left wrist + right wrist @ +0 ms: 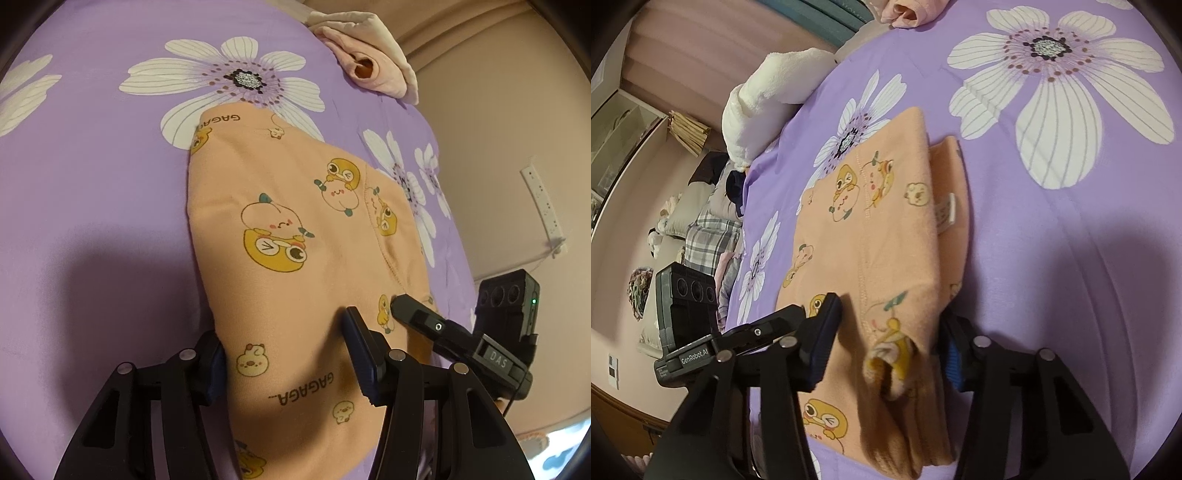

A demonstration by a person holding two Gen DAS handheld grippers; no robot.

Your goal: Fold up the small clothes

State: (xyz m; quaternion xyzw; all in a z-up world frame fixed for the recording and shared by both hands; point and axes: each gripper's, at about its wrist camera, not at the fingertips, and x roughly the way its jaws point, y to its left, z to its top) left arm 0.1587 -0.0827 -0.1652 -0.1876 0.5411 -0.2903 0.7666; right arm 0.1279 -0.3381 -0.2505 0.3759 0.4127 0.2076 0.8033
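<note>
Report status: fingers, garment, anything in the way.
Left gripper and right gripper each straddle the near edge of the folded peach garment; grip unconfirmed. Garment lies on purple bedsheet. Pink clothing lies well clear.

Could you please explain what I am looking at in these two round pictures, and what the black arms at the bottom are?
There is no robot here: a person holds a two-fingered claw in each hand, and a wide-angle camera on each claw looks forward along its fingers. One picture comes from the left claw, the other from the right claw; each also catches the other claw at its edge.

Both look down on a bed with a purple flowered sheet. On it lies a small peach garment with cartoon prints, already partly folded. Each claw straddles an edge of it; the right one has bunched cloth between its fingers, but I cannot tell how firmly either grips. A crumpled pink garment lies further back.
</note>
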